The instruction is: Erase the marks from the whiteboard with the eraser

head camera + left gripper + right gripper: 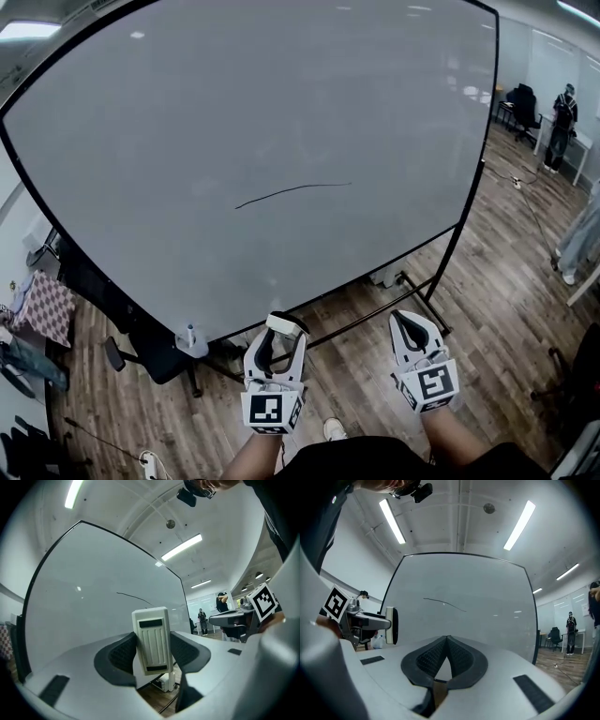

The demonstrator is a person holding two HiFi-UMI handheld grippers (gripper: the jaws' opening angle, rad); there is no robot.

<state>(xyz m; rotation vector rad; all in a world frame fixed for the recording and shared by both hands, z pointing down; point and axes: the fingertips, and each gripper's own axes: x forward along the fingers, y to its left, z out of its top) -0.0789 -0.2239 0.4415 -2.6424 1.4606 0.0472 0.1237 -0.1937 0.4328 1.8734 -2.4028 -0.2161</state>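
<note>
Pads (123, 654) of the left gripper (277, 330) clamp the eraser (151, 639) from both sides. They hold it upright, with its ribbed white back toward the camera and its top clear above the jaws. The right gripper (447, 657) has its jaws pressed together with nothing between them. Both grippers hang low, below the bottom edge of the whiteboard (281, 94), which stands on a black frame (448, 267) over the wooden floor (506, 281). The only mark (292, 191) to be seen is a thin dark line, slightly curved, across the middle of the board, well above the eraser.

The step in hand looks like bringing the eraser up to that line. To do it well, the left gripper probably needs to rise and reach forward. The dark felt side, glimpsed in the right gripper view, should then meet the board flat rather than on an edge. Starting at one end of the line and sweeping along it should clear it in few passes. Pressure is best kept firm but even, because the board on its stand may rock. The grip also sits low on the eraser, so a hard push could tilt it in the jaws.
</note>
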